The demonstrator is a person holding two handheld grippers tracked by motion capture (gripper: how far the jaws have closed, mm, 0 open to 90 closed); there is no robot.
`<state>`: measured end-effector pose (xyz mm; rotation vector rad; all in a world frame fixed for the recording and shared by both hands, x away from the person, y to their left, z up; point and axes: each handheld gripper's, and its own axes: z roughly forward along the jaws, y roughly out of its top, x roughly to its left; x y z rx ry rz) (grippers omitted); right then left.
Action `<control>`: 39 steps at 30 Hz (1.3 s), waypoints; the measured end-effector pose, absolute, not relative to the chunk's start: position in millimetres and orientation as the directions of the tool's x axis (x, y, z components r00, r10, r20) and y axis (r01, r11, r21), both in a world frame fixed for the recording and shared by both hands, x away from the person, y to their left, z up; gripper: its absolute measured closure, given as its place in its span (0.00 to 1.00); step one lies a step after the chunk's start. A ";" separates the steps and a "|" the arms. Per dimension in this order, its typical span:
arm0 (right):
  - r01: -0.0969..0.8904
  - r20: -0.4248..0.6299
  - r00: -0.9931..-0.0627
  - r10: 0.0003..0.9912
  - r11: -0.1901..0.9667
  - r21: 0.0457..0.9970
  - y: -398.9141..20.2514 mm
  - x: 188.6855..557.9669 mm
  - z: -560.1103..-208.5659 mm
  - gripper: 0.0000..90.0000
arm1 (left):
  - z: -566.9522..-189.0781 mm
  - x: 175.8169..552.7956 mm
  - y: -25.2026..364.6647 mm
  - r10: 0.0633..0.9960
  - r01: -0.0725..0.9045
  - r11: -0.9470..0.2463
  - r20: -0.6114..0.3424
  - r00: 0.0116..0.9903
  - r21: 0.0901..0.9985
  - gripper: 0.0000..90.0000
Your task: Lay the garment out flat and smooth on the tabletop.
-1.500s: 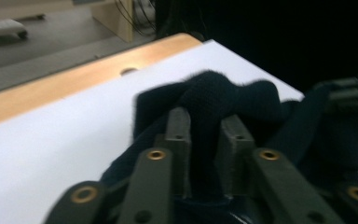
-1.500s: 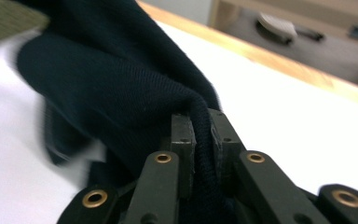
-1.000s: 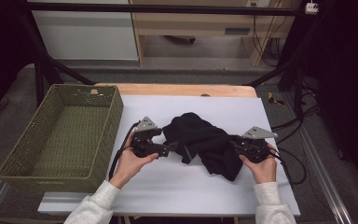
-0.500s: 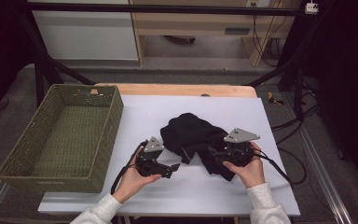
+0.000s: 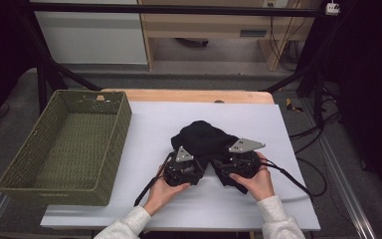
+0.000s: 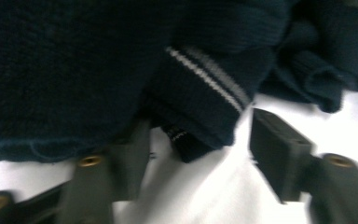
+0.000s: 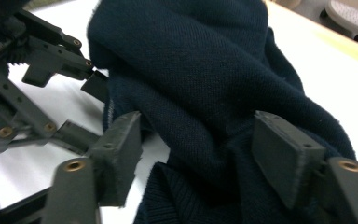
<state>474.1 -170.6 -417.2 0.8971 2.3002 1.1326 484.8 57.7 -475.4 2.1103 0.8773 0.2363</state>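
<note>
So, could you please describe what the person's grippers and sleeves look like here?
Both the left gripper and the right gripper are black, blocky units, each topped by a grey three-cornered plate. A black cable trails from each. Up close, the jaws are dark grey arms with brass-coloured rivets and flat rectangular pads. The person wears light, whitish long sleeves.

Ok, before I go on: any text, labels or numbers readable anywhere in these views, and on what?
None can be read.
Small tag on the dark sweater, near its pale-striped cuff: light marks, too blurred to read.
Tan tag on the far rim of the green basket: too small to tell.
Grey plates on the left tool and the right tool: plain, no print seen.
</note>
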 end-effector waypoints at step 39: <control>0.420 -0.110 -0.582 0.806 0.413 0.808 -212.4 479.7 -404.2 0.96 | -424.4 465.8 179.0 0.716 0.521 -0.319 -0.159 0.679 0.792 0.95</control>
